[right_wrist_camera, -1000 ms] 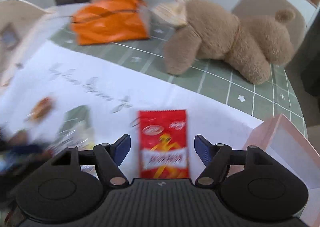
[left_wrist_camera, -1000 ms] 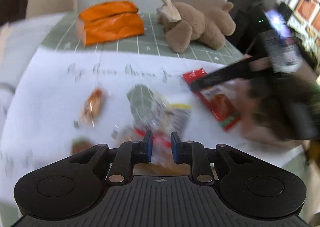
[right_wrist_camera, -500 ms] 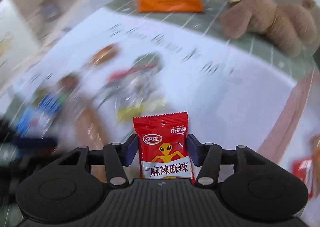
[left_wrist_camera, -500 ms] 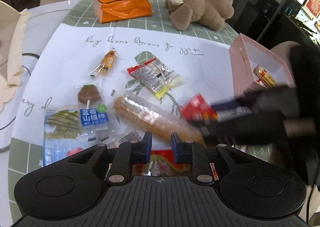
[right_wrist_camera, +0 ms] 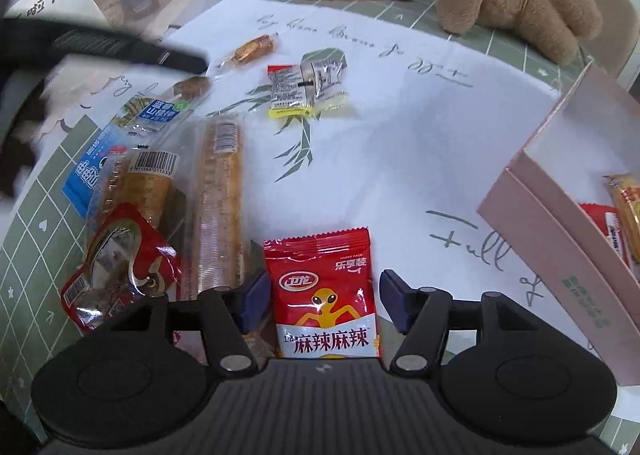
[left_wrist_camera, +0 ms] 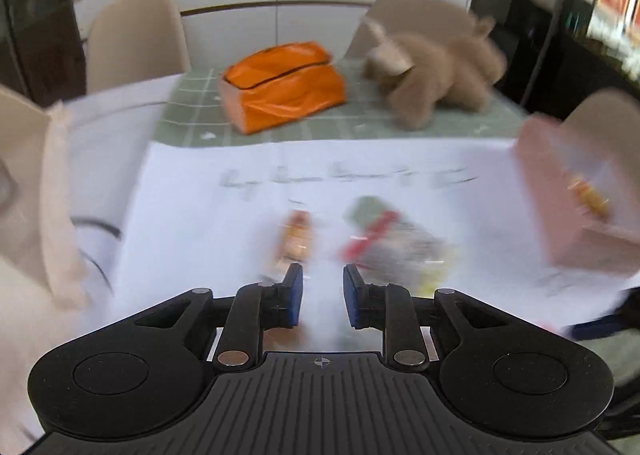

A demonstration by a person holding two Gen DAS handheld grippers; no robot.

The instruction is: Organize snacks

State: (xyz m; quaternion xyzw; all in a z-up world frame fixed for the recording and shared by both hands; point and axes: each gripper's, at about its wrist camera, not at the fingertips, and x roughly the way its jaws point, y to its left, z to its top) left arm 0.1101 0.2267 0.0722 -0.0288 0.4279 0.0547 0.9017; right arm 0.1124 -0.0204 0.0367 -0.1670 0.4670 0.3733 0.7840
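Lying flat on the worktop: red alien-print snack packet (right_wrist_camera: 324,295), long biscuit sleeve (right_wrist_camera: 220,207) just beside. Sitting further back: small yellow-edged packet (right_wrist_camera: 306,89).

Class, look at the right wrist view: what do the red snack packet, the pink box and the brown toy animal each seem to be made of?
Red snack packet: looks like glossy printed plastic film, with a crimped, serrated top edge.
Pink box: probably matte card, going by its flat, thin, stiff walls.
Brown toy animal: plush fabric, fuzzy and soft-looking, with a cream cloth bow.
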